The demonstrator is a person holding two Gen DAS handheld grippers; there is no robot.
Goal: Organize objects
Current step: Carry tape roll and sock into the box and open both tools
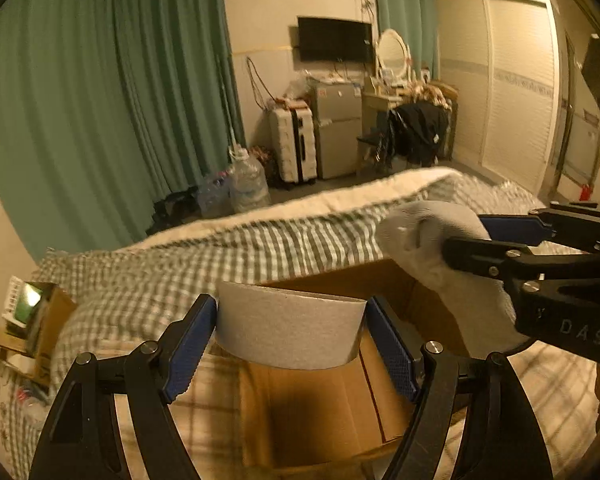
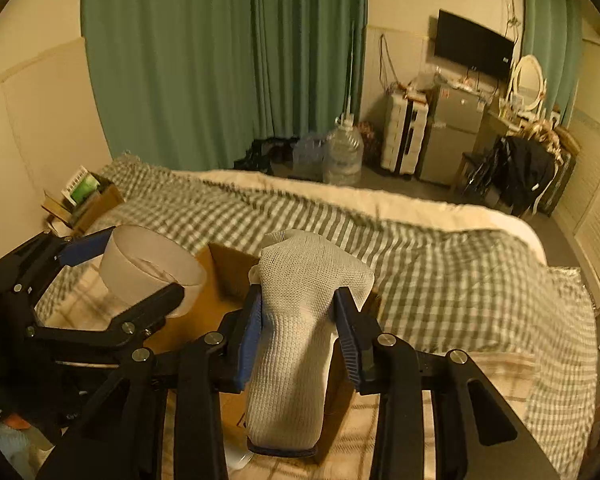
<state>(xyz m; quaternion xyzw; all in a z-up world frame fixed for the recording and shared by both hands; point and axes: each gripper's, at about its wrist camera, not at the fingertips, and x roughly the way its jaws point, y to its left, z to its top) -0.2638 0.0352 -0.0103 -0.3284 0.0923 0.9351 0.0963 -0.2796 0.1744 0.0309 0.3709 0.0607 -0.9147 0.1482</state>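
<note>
My left gripper (image 1: 292, 332) is shut on a wide grey-white roll of tape (image 1: 290, 328) and holds it above an open cardboard box (image 1: 320, 412) on the bed. The roll also shows in the right wrist view (image 2: 148, 264), at the left. My right gripper (image 2: 298, 332) is shut on a pale knitted sock (image 2: 296, 328), which stands up between its blue pads and hangs down below them. In the left wrist view the right gripper (image 1: 466, 238) holds the sock (image 1: 424, 240) at the right, over the box's far corner.
The box rests on a bed with a green checked blanket (image 2: 440, 280). A small box of papers (image 1: 32, 316) sits at the bed's left edge. Beyond the bed are green curtains, water jugs (image 1: 246, 184), a white suitcase, a small fridge and a chair with dark clothes.
</note>
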